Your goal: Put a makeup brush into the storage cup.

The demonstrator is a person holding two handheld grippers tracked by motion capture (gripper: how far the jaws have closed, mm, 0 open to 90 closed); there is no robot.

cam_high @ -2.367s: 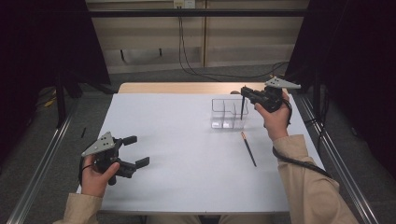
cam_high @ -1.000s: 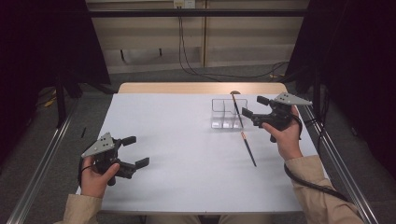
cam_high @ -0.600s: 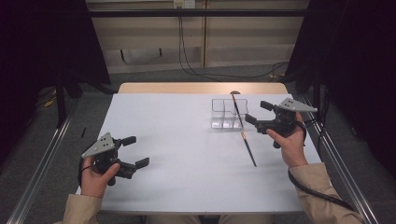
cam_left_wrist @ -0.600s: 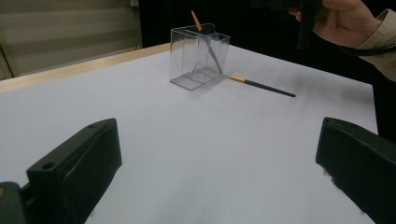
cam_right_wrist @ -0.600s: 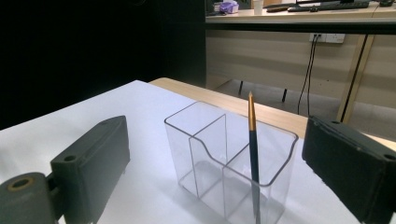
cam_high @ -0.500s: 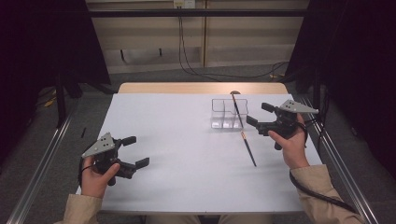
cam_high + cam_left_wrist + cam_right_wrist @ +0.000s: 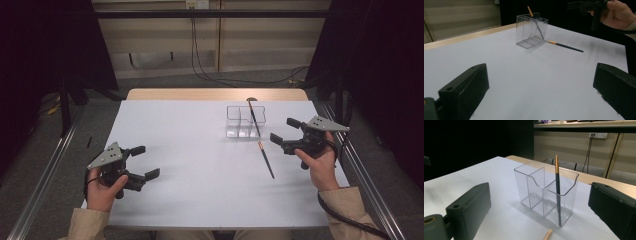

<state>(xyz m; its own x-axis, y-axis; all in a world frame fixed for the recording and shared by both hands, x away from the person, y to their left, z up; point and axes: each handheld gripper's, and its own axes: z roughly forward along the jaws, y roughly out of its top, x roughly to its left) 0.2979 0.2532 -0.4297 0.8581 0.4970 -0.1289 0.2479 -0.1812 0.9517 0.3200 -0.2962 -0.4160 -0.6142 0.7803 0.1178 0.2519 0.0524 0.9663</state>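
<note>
The second pen (image 7: 266,160) is found flat on the table (image 7: 190,150) just before the clear holder (image 7: 240,121), long axis running toward the person, left of and below the right gripper (image 7: 284,134), whose empty jaws have just been spreading wide.

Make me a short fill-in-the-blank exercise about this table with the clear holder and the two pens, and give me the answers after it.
1. One pen stands inside the clear ____.
2. The other pen lies flat on the ____ table.
3. The right gripper has its jaws ____, with nothing between them.
4. The left gripper is held at the table's near ____ corner in the high view.

Missing words: holder; white; open; left
</note>
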